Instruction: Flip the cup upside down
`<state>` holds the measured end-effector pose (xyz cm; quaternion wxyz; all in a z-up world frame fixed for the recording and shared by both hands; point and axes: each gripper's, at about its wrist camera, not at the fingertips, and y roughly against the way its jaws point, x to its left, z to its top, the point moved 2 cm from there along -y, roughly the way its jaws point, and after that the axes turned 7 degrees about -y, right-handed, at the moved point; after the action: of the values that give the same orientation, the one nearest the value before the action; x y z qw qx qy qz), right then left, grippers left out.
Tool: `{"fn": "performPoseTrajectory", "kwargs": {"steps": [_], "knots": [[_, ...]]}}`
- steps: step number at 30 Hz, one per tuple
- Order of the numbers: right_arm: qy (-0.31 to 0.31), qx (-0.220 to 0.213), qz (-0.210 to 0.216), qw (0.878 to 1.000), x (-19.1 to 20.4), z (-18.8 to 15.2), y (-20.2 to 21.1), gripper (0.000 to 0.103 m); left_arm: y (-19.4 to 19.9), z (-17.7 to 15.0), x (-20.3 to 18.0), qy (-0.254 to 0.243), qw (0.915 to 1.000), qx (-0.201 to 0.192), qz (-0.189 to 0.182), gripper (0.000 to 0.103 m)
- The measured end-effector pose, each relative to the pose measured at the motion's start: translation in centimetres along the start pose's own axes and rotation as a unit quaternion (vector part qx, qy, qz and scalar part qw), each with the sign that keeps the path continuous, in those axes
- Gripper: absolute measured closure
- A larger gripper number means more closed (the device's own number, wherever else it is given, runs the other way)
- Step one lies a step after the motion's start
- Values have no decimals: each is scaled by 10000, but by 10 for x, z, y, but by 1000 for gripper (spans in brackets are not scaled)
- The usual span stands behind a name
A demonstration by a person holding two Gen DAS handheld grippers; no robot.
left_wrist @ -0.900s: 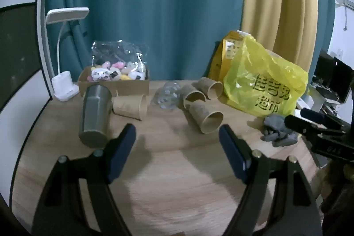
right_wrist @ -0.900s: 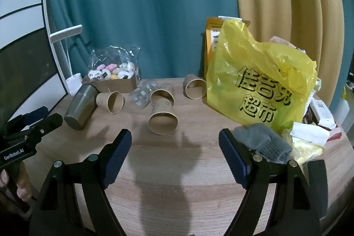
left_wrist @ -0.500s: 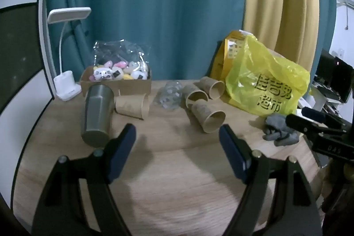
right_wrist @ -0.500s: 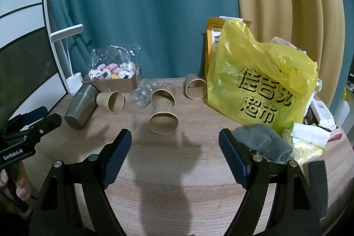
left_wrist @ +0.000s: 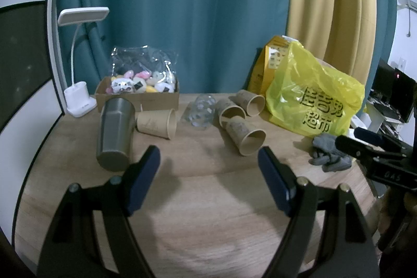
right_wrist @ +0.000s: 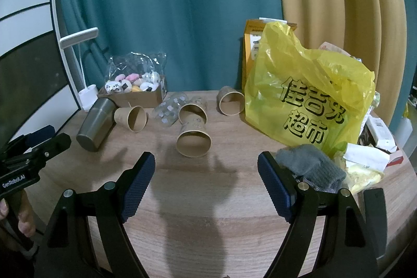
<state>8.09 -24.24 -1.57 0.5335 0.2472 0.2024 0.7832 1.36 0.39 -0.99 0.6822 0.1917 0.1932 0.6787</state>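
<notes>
Hovering my left gripper (left_wrist: 208, 168) and right gripper (right_wrist: 206, 173), fingers apart, paper cup (right_wrist: 193, 138) at twelve o'clock.

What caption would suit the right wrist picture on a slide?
Open right gripper hovers above a wooden table, facing four paper cups lying on their sides, nearest one dead ahead.

yellow bag (right_wrist: 307, 100) printed "佳吉兄超市", third character unsure, left claw (right_wrist: 39, 145) body marked "genrobot.ai"
</notes>
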Motion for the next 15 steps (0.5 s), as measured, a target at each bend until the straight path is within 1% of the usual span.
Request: {"fn": "performPoseTrajectory", "kwargs": {"steps": [4, 15], "knots": [[-3, -1, 5, 10000, 6, -1, -3, 19, 0, -1, 0, -3, 10000, 3, -3, 24], [-1, 0, 2, 10000, 5, -3, -3, 19, 4, -4, -1, 3, 10000, -21, -7, 24]]}}
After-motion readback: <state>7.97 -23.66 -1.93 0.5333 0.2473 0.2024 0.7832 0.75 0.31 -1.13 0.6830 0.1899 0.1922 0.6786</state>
